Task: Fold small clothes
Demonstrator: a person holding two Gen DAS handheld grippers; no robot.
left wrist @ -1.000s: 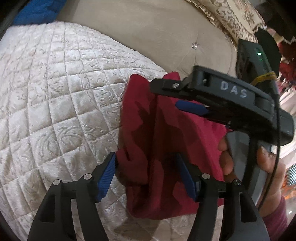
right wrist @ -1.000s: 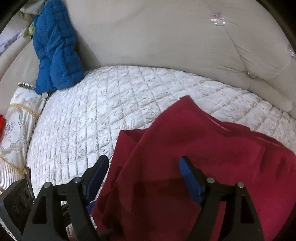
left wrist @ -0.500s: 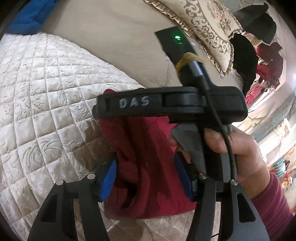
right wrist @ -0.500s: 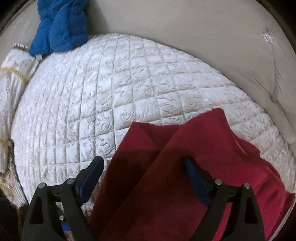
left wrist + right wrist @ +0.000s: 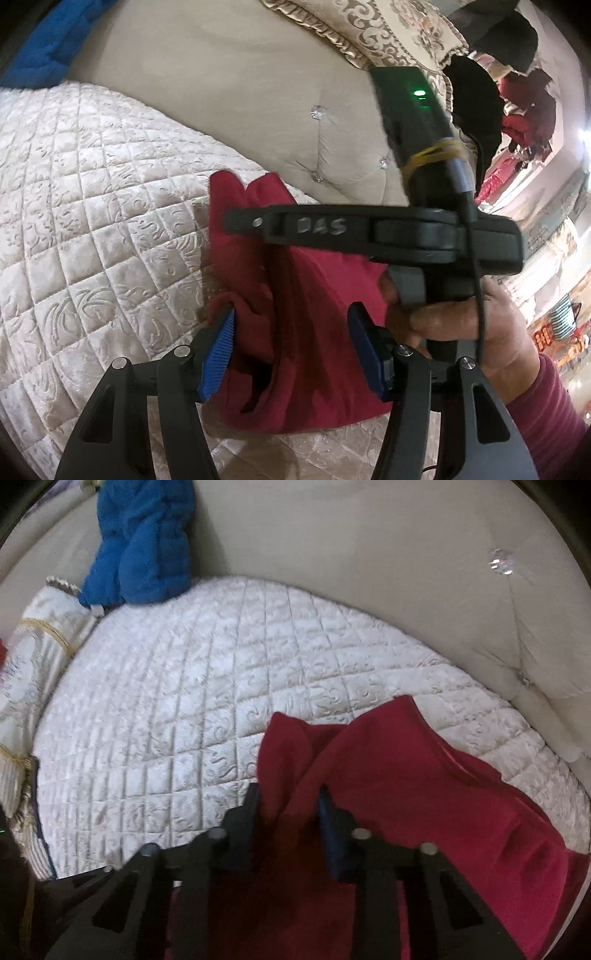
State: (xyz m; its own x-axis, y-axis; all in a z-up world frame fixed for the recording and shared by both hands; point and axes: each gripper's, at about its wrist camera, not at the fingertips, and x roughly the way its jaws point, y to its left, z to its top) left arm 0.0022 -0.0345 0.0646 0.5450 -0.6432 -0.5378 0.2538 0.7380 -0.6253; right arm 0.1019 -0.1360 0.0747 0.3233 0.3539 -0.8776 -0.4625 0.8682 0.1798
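A red garment lies bunched on a white quilted cushion. My left gripper is open, its blue pads either side of a fold of the cloth. The right gripper's body crosses above the garment in the left wrist view, held by a hand. In the right wrist view the red garment spreads to the right, and my right gripper has narrowed its jaws onto a raised fold of it.
A beige tufted sofa back rises behind the cushion. A blue quilted item lies at the far left corner, next to a patterned pillow. An ornate pillow sits on top of the backrest.
My right gripper has moved in over the garment and closed from wide open onto a fold. My left gripper has stayed open around the cloth's near edge.
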